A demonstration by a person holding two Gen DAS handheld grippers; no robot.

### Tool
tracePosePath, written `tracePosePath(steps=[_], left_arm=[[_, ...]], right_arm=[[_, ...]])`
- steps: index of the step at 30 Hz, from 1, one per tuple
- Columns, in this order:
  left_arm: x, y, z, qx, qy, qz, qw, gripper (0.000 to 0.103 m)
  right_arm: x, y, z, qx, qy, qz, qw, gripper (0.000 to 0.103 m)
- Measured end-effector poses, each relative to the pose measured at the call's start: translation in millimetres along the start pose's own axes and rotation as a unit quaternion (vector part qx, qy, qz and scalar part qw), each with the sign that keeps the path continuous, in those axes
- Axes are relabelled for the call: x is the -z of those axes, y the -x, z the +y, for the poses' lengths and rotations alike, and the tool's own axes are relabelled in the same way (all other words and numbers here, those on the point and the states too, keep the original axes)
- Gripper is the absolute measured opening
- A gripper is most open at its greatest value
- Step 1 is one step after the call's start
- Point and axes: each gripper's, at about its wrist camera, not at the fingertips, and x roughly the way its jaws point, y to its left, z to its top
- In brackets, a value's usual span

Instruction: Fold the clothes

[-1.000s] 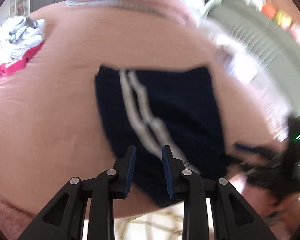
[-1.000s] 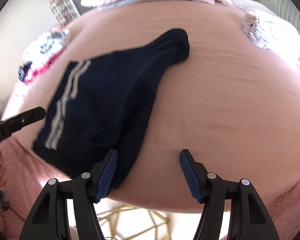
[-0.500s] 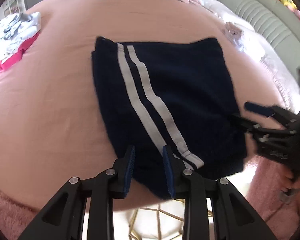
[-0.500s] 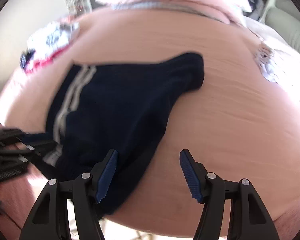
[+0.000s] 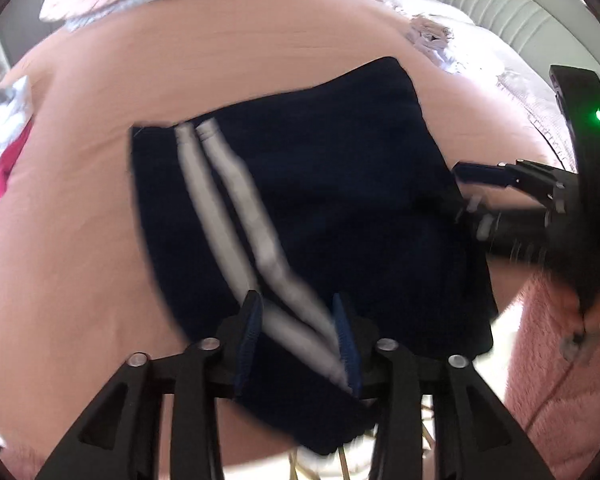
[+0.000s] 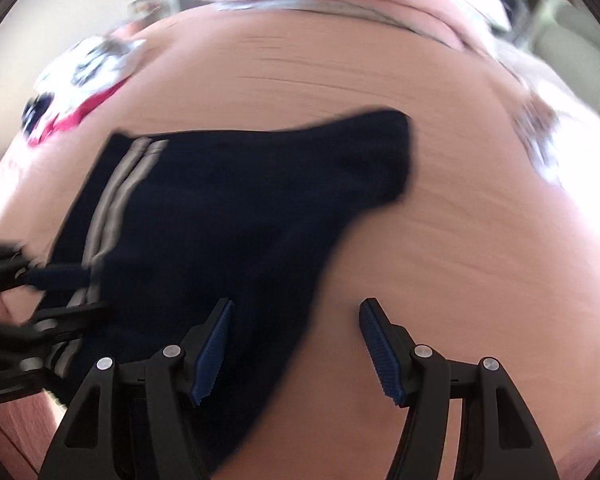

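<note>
With the navy shorts (image 5: 332,208) lying at the bed's (image 5: 80,240) 6 o'clock edge, your left tool (image 5: 298,344) has just been opening astride the striped hem, your right tool (image 6: 294,354) gapes empty, and an uneven regrasp risks dragging them overboard.

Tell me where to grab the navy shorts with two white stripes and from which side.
Grip the navy shorts with two white stripes at the near hem, where the fabric hangs over the edge of the pink bed. Come from above at the near side, probably easiest there.
</note>
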Motion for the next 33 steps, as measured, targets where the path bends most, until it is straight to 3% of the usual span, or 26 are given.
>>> tracePosePath(steps=[3,5,8,9,12,14,16,19,22,25,26,28,33], left_arm=[[14,20,17,0.007,0.040,-0.015,0.9991,0.044],[21,28,32,0.031,0.105,-0.024,0.9937,0.044],[36,33,47,0.058,0.169,-0.028,0.9836,0.044],[40,32,50,0.065,0.182,-0.026,0.9808,0.044],[35,28,48,0.097,0.191,-0.020,0.9767,0.044],[43,31,52,0.136,0.209,-0.020,0.9682,0.044],[53,33,54,0.160,0.221,-0.015,0.9618,0.044],[74,33,58,0.161,0.224,-0.011,0.9611,0.044],[77,35,58,0.161,0.229,-0.018,0.9598,0.044],[74,36,48,0.142,0.202,-0.023,0.9689,0.044],[70,32,39,0.140,0.194,-0.026,0.9705,0.040],[65,18,29,0.134,0.183,-0.031,0.9734,0.034],[63,17,39,0.150,0.195,-0.044,0.9682,0.026]], right_arm=[[7,17,-20,-0.018,-0.054,0.000,0.998,0.064],[13,30,-26,-0.032,-0.077,0.002,0.997,0.064],[34,38,-19,-0.090,-0.103,0.027,0.990,0.064],[43,38,-14,-0.102,-0.102,0.035,0.989,0.064],[64,34,3,-0.085,-0.067,0.047,0.993,0.064],[70,37,10,-0.075,-0.047,0.038,0.995,0.064],[70,41,9,-0.096,-0.048,0.041,0.993,0.064],[76,49,6,-0.133,-0.051,0.046,0.989,0.065],[83,43,20,-0.114,-0.012,0.050,0.992,0.067],[83,41,36,-0.101,0.020,0.039,0.994,0.070],[83,39,38,-0.105,0.021,0.034,0.994,0.068],[84,42,37,-0.119,0.017,0.027,0.992,0.049],[91,55,20,-0.145,-0.009,0.014,0.989,0.037]])
